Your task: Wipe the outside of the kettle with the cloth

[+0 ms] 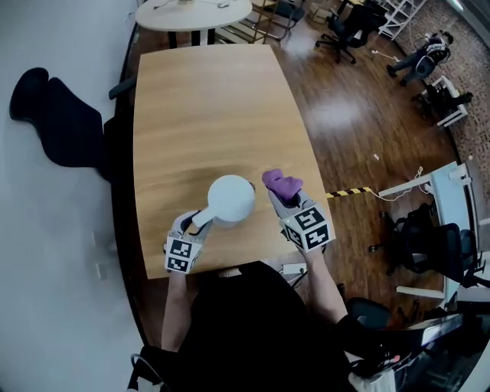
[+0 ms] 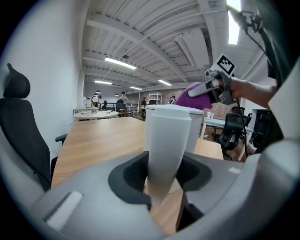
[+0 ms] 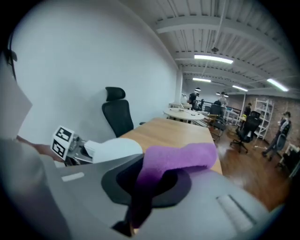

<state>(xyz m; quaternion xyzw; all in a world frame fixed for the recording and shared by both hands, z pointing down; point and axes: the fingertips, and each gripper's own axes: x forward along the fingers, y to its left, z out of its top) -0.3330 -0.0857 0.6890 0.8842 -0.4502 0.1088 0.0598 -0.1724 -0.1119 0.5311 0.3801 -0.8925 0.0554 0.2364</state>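
The white kettle [image 1: 230, 198] stands near the front edge of the wooden table [image 1: 207, 107]. My left gripper [image 1: 198, 223] is shut on the kettle's handle [image 2: 167, 150], which fills the middle of the left gripper view. My right gripper [image 1: 282, 193] is shut on a purple cloth [image 1: 281, 182], just right of the kettle and level with its top. In the right gripper view the cloth [image 3: 178, 158] drapes over the jaws and the kettle's lid [image 3: 115, 149] lies to the left. The left gripper view shows the right gripper [image 2: 199, 91] with the cloth [image 2: 192, 98] above the kettle's body [image 2: 194, 126].
A black office chair [image 1: 57, 122] stands left of the table. A round white table [image 1: 193, 13] lies beyond its far end. Wooden floor with more chairs [image 1: 348, 27] and a white desk [image 1: 448, 191] spreads to the right. The far part of the table is bare wood.
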